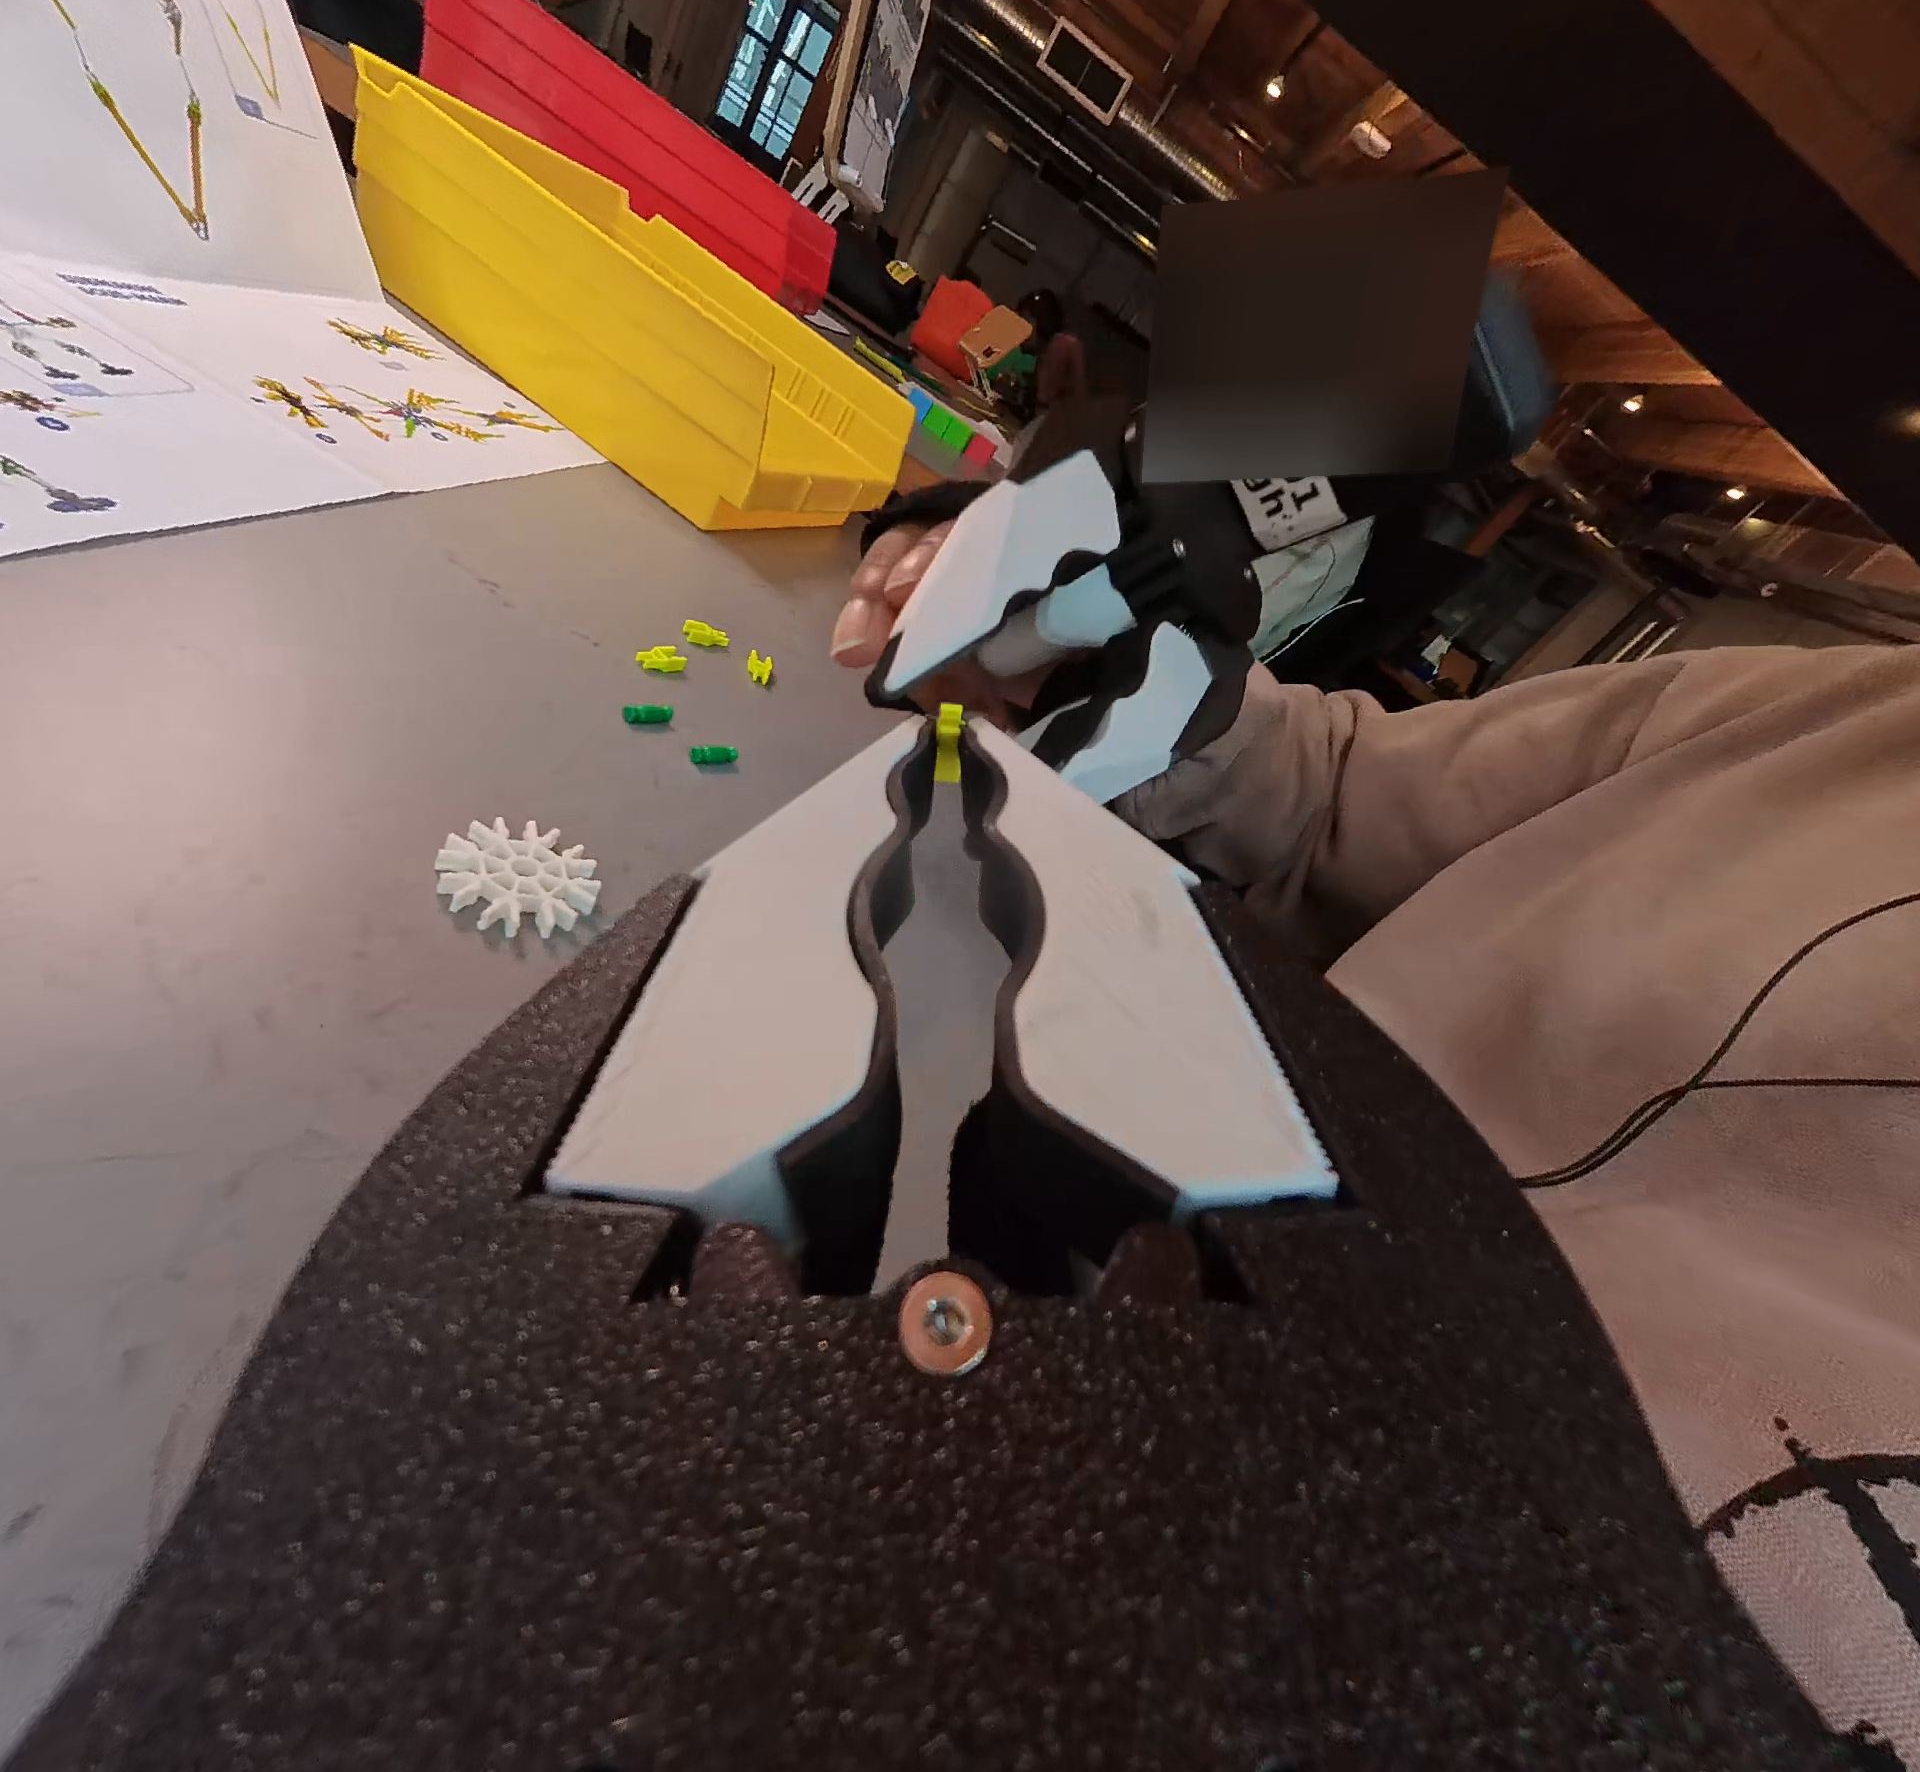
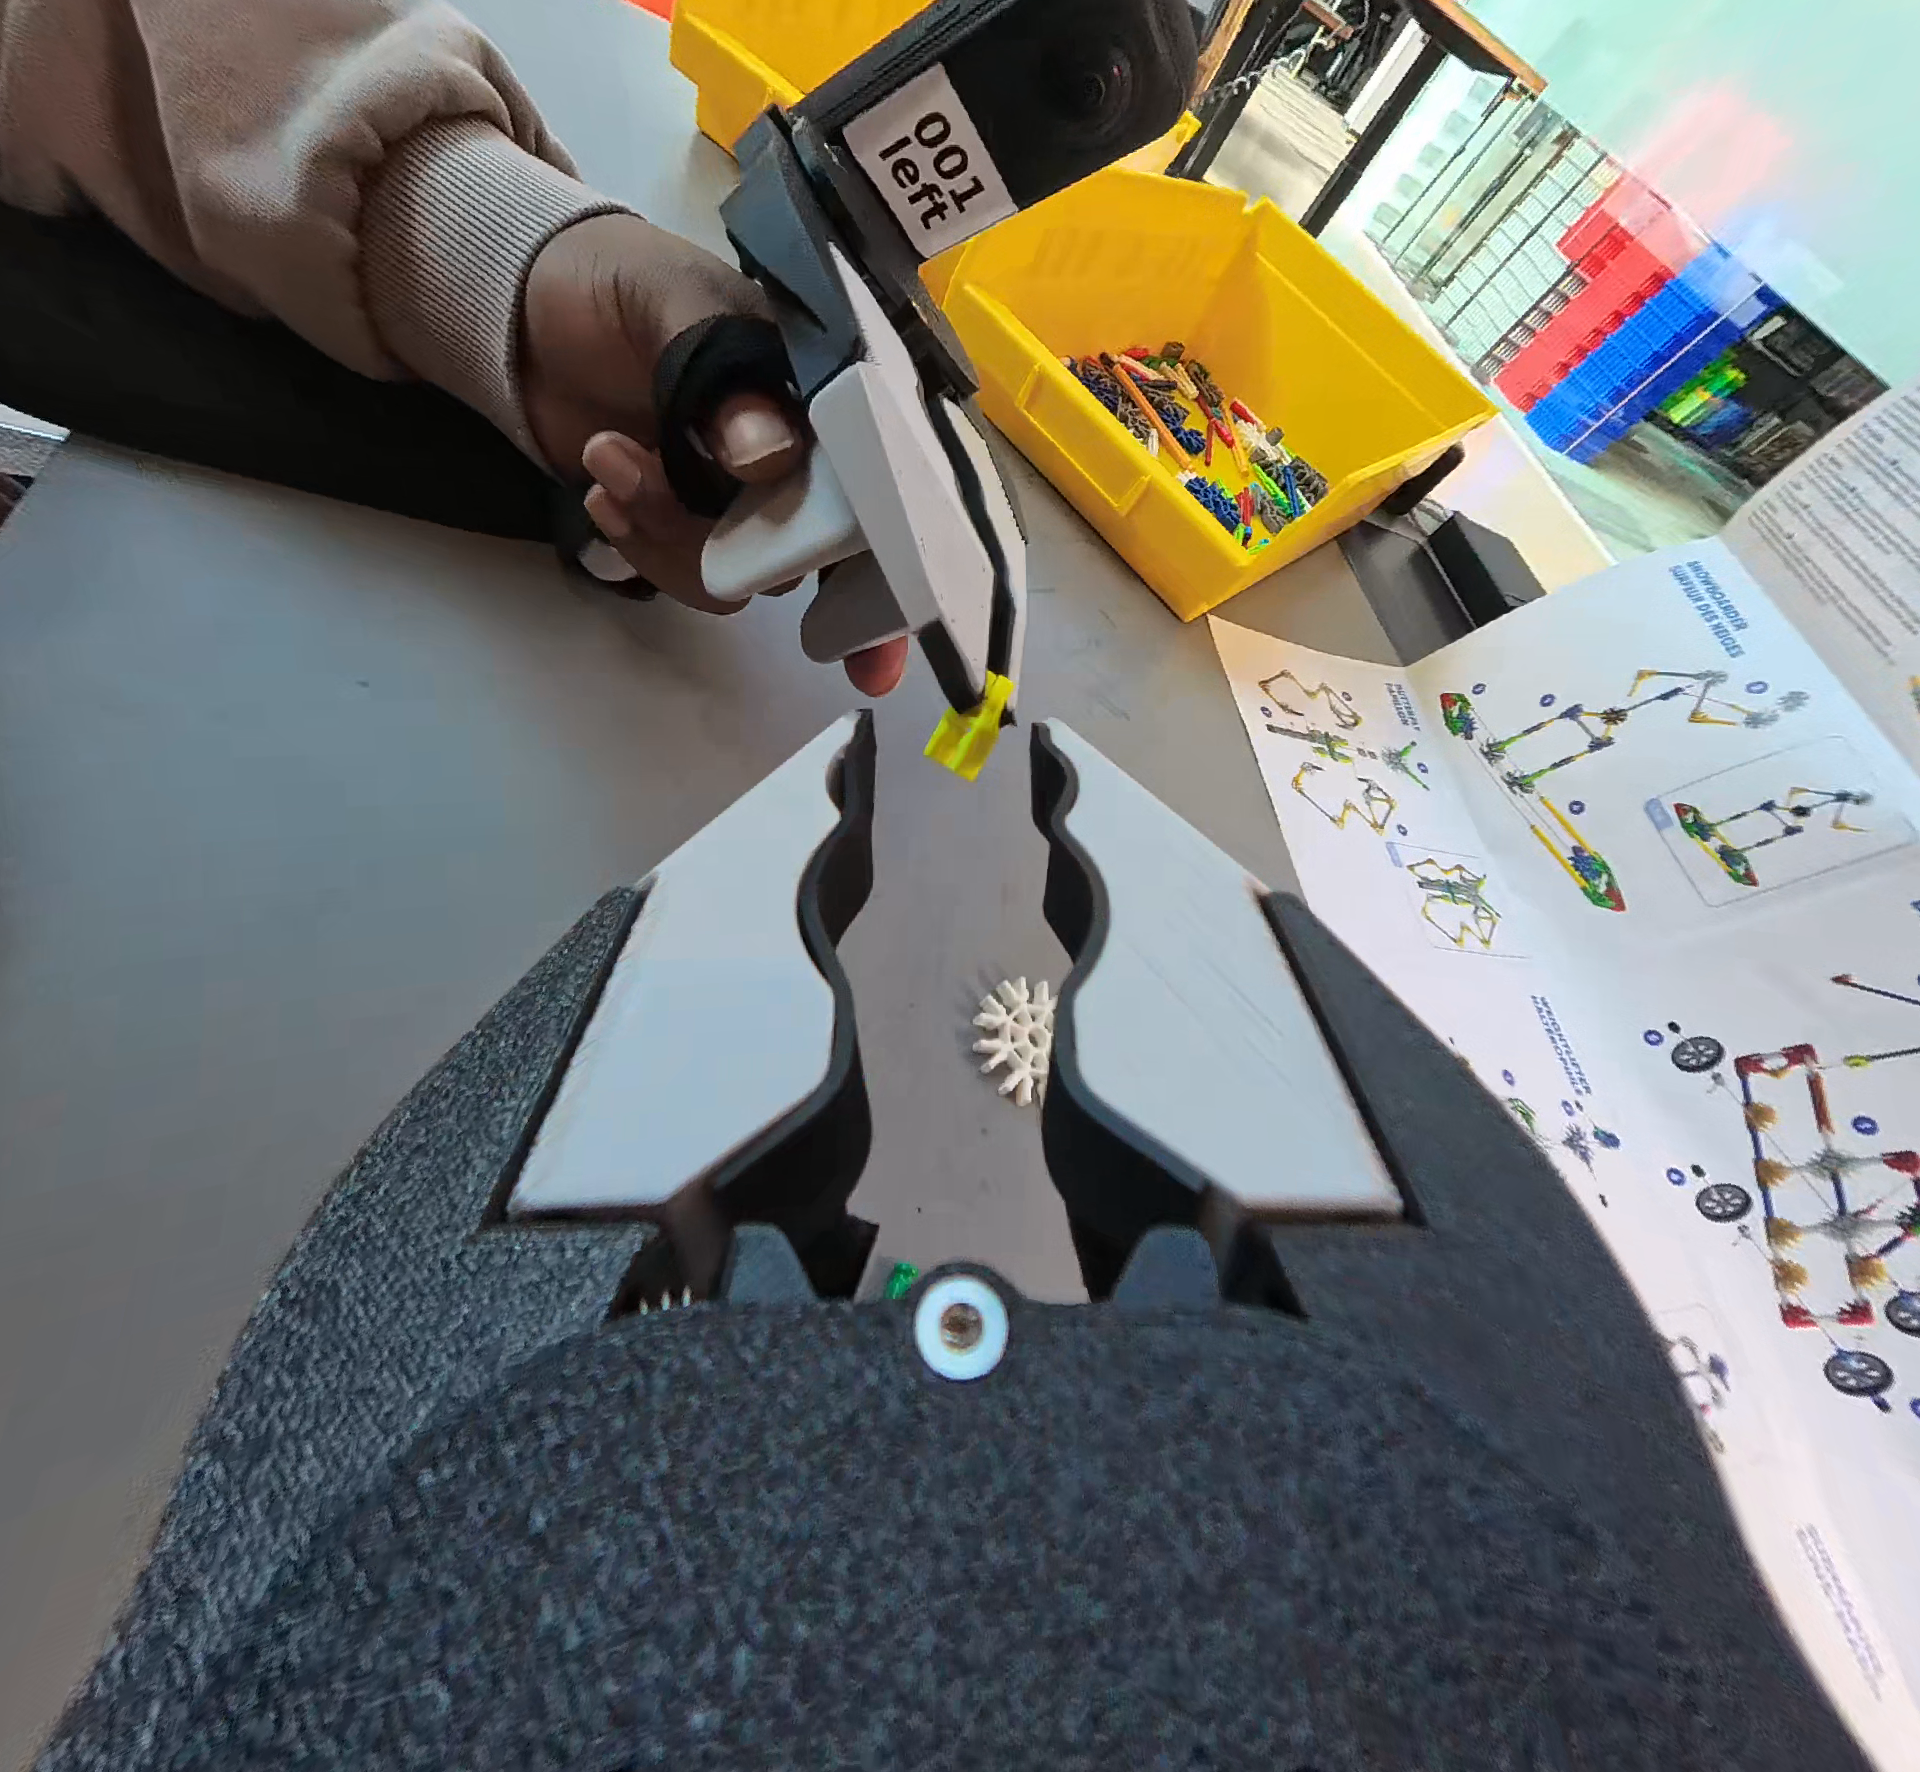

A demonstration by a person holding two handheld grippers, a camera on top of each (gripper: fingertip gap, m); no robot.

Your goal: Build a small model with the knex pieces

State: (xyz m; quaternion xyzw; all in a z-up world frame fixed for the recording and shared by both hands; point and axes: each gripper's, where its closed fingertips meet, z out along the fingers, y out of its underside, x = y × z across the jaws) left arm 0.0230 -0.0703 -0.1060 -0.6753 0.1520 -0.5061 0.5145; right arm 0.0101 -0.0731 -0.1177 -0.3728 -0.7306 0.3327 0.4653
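My left gripper [image 1: 948, 735] is shut on a small yellow-green connector piece [image 1: 949, 748], held above the grey table. In the right wrist view the same gripper [image 2: 992, 694] comes in from the upper left with the connector [image 2: 968, 733] sticking out of its tips. My right gripper [image 2: 951, 735] is open and empty, its tips on either side of the connector without touching it. In the left wrist view the right gripper [image 1: 914, 699] sits just beyond my left tips. A white snowflake-shaped connector [image 1: 516, 877] lies on the table; it also shows between my right fingers [image 2: 1013, 1036].
Several loose yellow-green [image 1: 704, 633] and dark green pieces [image 1: 713, 754] lie on the table [image 1: 260, 787]. A yellow bin [image 2: 1226, 372] holds mixed rods and connectors. A long yellow tray [image 1: 623, 320] and red tray [image 1: 623, 133] stand behind. Instruction sheets [image 2: 1610, 891] lie at the side. Only a small space, under 4 cm, lies between the two pairs of fingers.
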